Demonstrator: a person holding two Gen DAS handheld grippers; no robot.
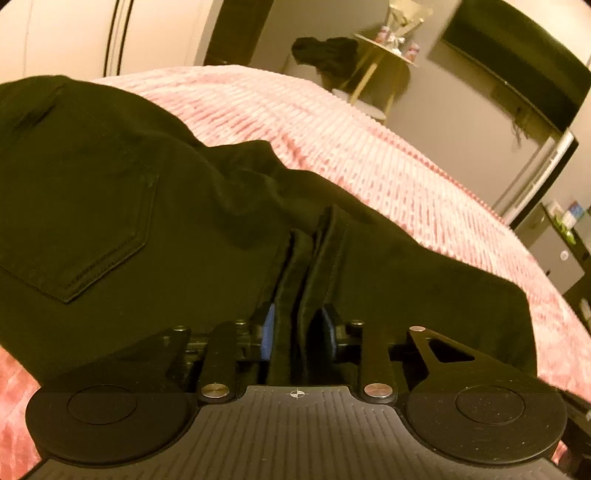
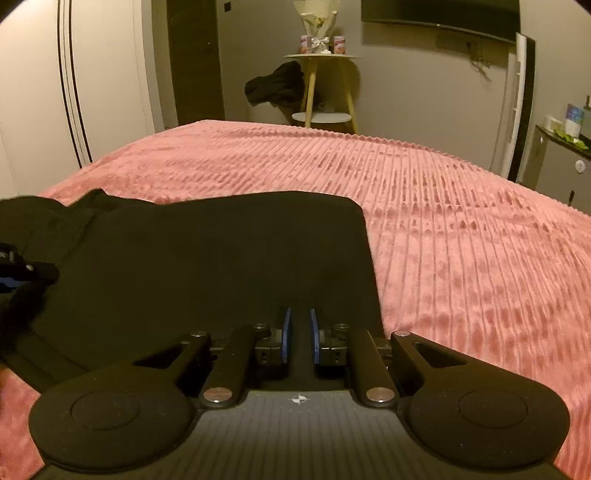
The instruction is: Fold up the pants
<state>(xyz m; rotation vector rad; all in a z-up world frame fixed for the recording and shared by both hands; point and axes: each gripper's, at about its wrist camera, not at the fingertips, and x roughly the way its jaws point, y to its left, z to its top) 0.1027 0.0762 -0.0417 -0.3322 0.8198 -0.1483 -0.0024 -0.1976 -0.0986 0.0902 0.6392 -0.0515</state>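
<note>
Black pants point(image 1: 110, 206) lie on a pink ribbed bedspread point(image 1: 332, 122), back pocket up at the left. My left gripper point(image 1: 297, 328) is shut on a bunched fold of the pants fabric, which stands up between its blue pads. In the right wrist view the pants point(image 2: 207, 251) lie flat with a straight far edge. My right gripper point(image 2: 299, 332) sits low over the near edge of the pants, its blue pads close together with a narrow gap; dark fabric lies between them. The left gripper shows at the left edge point(image 2: 18, 273).
The bedspread point(image 2: 461, 240) stretches far and right of the pants. Beyond the bed stand a small round side table point(image 2: 321, 59) with a bouquet and cans, a dark garment point(image 2: 277, 88) on a chair, a wall TV point(image 2: 443, 11) and a cabinet point(image 2: 565, 158) at right.
</note>
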